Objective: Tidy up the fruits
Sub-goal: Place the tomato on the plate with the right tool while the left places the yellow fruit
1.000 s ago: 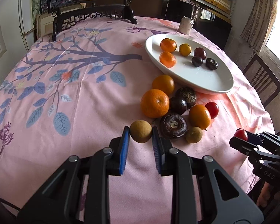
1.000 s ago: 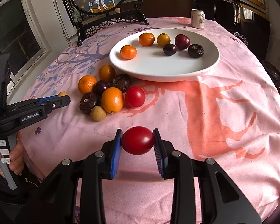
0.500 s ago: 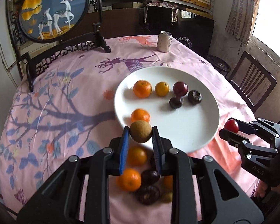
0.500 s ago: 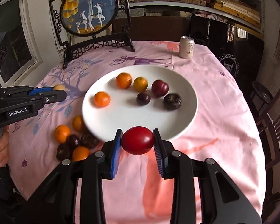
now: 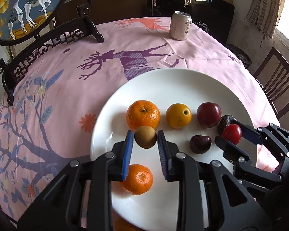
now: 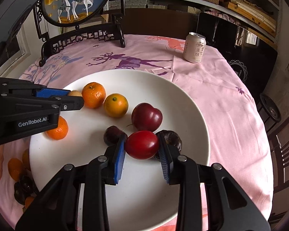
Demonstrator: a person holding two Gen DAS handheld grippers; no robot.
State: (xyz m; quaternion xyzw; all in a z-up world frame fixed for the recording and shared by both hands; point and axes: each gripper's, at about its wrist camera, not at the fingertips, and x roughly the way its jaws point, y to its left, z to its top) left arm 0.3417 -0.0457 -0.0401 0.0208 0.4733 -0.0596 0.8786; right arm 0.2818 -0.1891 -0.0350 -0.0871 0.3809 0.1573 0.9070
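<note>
My left gripper (image 5: 145, 137) is shut on a small brown round fruit (image 5: 145, 137) and holds it over the white plate (image 5: 163, 80), just in front of a mandarin (image 5: 143, 115). My right gripper (image 6: 141, 145) is shut on a red tomato (image 6: 141, 145) and holds it over the plate (image 6: 183, 100), between a dark cherry (image 6: 111, 134) and a dark wrinkled fruit (image 6: 173, 138). The plate also holds a second mandarin (image 5: 138, 179), a yellow-orange fruit (image 5: 178, 115) and a red plum (image 5: 209, 114). The right gripper shows in the left wrist view (image 5: 231, 133).
A drink can (image 5: 180, 25) stands on the pink cloth beyond the plate. A framed deer panel on a black stand (image 5: 27, 5) is at the far left. Several loose fruits (image 6: 19, 177) lie on the cloth left of the plate. Chairs (image 5: 275, 82) stand at the right.
Both grippers have moved forward from the table's near side to above the plate, each still carrying its fruit. The plate now fills the view.
</note>
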